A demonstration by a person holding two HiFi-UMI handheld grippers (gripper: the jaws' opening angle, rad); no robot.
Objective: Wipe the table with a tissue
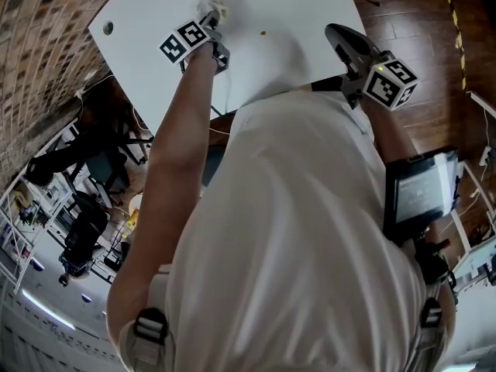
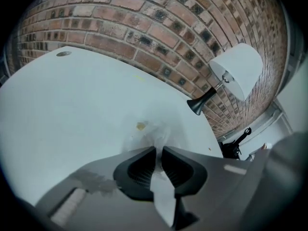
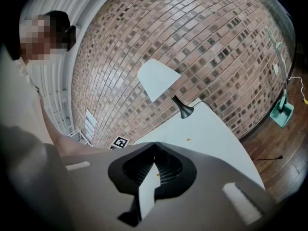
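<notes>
- Left tongs (image 2: 159, 152) are clamped tight on a white tissue (image 2: 155, 134), which is bunched against the white tabletop (image 2: 72, 105), just beside a small yellowish crumb (image 2: 140, 126).
- Right tongs (image 3: 154, 147) have their tips together with nothing between them, at the tabletop's edge.

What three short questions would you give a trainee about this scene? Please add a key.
1. True or false: the left gripper is shut on the tissue.
2. What stands at the far edge of the white table, near the brick wall? A. a lamp B. a kettle C. a vase
3. What does the right gripper hold?
Key: 1 true; 2 A; 3 nothing, its jaws are together with nothing between them.
</notes>
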